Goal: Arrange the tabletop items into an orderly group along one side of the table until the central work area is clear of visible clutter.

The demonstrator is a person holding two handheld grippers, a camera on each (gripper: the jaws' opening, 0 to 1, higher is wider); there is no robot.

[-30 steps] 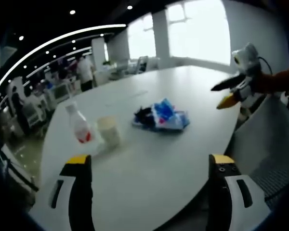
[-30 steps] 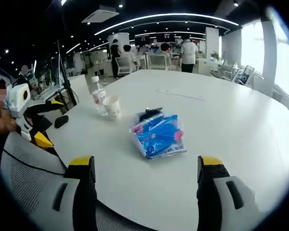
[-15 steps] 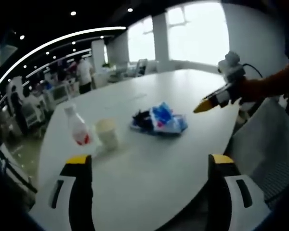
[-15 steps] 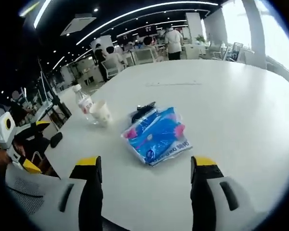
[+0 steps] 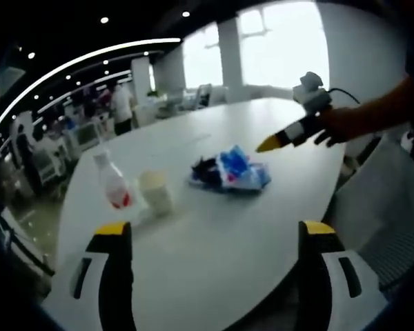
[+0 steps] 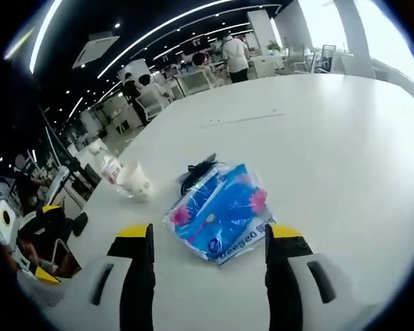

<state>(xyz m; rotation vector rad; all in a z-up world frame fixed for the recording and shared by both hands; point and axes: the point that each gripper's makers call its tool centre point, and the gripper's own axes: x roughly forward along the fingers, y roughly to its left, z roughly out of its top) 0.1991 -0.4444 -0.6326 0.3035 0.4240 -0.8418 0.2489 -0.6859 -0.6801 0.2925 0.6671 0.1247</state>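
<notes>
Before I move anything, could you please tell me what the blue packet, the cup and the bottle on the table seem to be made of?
The blue packet looks like thin glossy plastic film: it crinkles and catches highlights. The cup looks like matte off-white paper, though thin plastic is possible. The bottle appears to be clear plastic with a white cap and a red label. The table has a smooth, pale, slightly sheeny top.

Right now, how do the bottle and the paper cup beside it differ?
The bottle is clear plastic with a red label and a white cap; the paper cup is plain, pale and open-topped. The bottle stands taller and slimmer, the cup shorter and wider. In the left gripper view the bottle is left of the cup. Both stand upright, close together on the white table, apart from the blue packet.
</notes>
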